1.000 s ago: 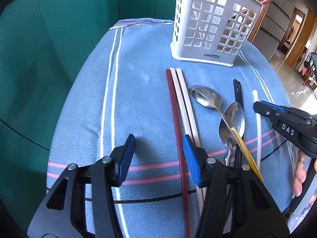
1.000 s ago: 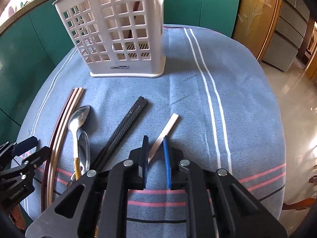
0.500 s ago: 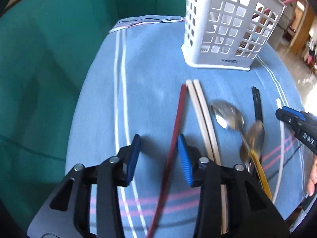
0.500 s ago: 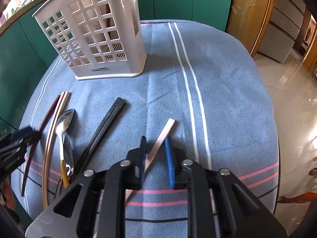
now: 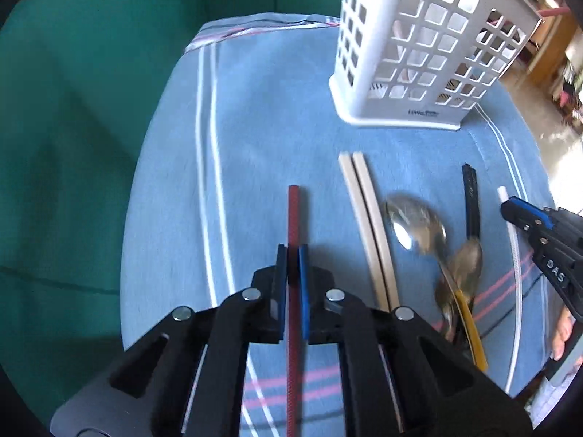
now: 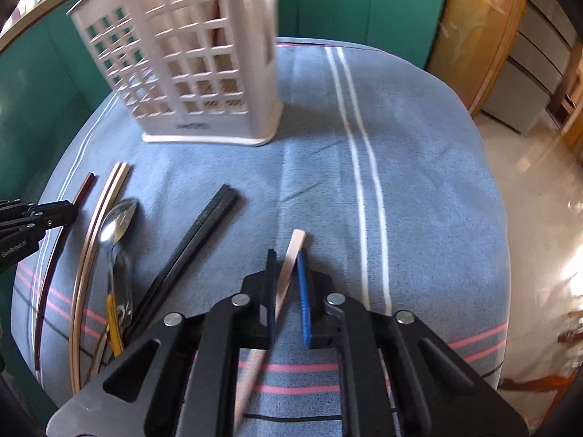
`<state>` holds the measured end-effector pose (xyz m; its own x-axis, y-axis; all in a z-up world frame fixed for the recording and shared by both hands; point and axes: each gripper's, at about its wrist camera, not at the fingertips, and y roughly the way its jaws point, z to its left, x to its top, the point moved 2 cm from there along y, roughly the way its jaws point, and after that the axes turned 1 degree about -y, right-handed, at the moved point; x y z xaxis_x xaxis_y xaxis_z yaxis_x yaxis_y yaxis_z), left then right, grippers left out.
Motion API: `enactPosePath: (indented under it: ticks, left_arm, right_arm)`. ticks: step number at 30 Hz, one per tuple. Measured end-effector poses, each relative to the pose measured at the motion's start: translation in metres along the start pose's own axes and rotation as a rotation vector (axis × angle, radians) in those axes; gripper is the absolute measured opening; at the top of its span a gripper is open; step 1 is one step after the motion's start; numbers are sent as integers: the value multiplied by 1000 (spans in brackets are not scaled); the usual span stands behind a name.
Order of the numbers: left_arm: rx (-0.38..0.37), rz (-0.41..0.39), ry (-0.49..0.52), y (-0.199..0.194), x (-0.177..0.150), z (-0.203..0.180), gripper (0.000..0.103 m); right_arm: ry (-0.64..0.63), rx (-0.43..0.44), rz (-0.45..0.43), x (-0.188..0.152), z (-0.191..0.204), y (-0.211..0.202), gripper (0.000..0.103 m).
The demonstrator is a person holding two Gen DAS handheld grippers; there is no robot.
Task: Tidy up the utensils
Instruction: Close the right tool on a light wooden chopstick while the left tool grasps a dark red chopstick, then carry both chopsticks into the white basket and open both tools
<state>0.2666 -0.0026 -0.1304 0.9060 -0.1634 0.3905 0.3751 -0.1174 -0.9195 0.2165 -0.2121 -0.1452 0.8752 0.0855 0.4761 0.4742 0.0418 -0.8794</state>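
Left wrist view: the left gripper [image 5: 292, 255] has its blue pads pressed against the red chopstick [image 5: 292, 215], which runs straight ahead between them. The white basket [image 5: 419, 51] stands well ahead and to the right; the pale chopstick pair [image 5: 368, 225] and spoons [image 5: 419, 225] lie to the right on the blue cloth [image 5: 255, 138].

Right wrist view: the right gripper [image 6: 288, 266] is nearly closed around a single pale chopstick [image 6: 291, 255] crossing the gap at a slant; whether both pads grip it I cannot tell. Black chopsticks [image 6: 196, 233] lie to its left. Best to clamp firmly, lift level, then tip each stick upright over the basket.
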Motion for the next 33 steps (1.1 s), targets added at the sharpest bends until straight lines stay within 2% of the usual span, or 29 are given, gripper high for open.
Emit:
enactPosePath:
  ticks: [3, 5, 6, 7, 9, 10, 12, 13, 14, 15, 16, 18, 20, 22, 27, 33]
  left_arm:
    - [-12, -4, -26, -3, -8, 4, 7]
    - [10, 9, -5, -1, -3, 2, 9]
    - [24, 16, 13, 0, 0, -1, 14]
    - [41, 26, 40, 3, 5, -6, 23]
    - [78, 40, 71, 6, 12, -12, 34]
    - [81, 46, 76, 7, 16, -13, 34]
    - [69, 53, 89, 8, 18, -14, 31]
    - [51, 54, 88, 8, 18, -14, 24]
    - [29, 51, 86, 7, 17, -13, 23]
    - [28, 47, 82, 5, 15, -12, 11]
    - [22, 45, 75, 5, 17, -12, 6]
    - [-8, 31, 47, 6, 19, -9, 6]
    - [-18, -12, 31, 3, 22, -5, 6]
    - [-36, -70, 10, -17, 20, -4, 6]
    - [-47, -275, -2, -99, 14, -7, 6]
    - [-51, -526, -19, -186, -2, -10, 6]
  right_arm:
    - [-30, -15, 27, 4, 3, 2, 10]
    - [-45, -51, 42, 8, 5, 3, 21]
    - [-56, -78, 51, 11, 7, 5, 25]
    - [-59, -85, 56, 13, 7, 6, 27]
    - [-42, -83, 73, 18, 5, 9, 28]
    - [-25, -75, 81, 19, 4, 10, 27]
    - [11, -18, 94, 22, 0, 12, 20]
    - [20, 1, 95, 22, -1, 13, 11]
    - [26, 1, 95, 23, -1, 13, 9]
    - [28, 4, 91, 24, -1, 14, 9]
    - [30, 12, 89, 25, -1, 14, 8]
    - [41, 47, 68, 26, -1, 9, 7]
    - [45, 54, 23, 25, 1, -10, 7]
    - [43, 61, -37, 27, 2, -34, 7]
    - [33, 96, -207, 27, 0, -111, 7]
    - [34, 127, -364, 15, -1, -182, 7]
